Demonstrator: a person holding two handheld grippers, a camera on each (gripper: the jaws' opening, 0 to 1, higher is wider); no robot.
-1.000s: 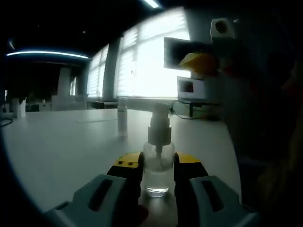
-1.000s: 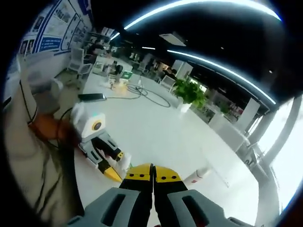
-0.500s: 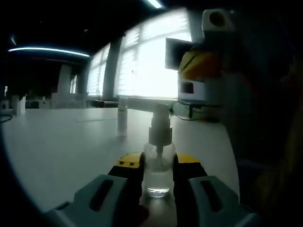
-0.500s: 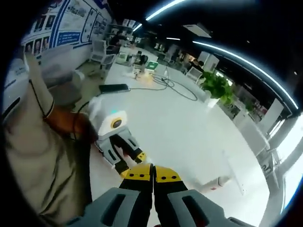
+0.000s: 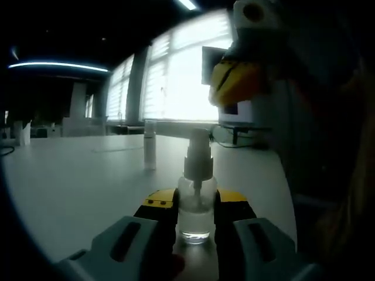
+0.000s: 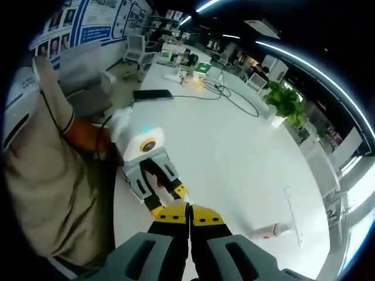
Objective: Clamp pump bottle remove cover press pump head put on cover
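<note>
While left gripper (image 5: pixel 196 213) clamps the pump bottle (image 5: pixel 195 199) low on the table (image 5: pixel 76 181), right gripper (image 6: pixel 188 215) sits closed, empty. Bottle looks light, slick, tippy; press pump head (image 5: pixel 198 146) straight down.

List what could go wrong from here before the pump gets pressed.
1. The right gripper hangs above the pump head with shut jaws; an off-centre press could slip off it.
2. The left gripper clamps only the lower body of the pump bottle, so a sideways push might tilt it.
3. The cover stands upright beyond the bottle; a stray sweep may topple it.
</note>
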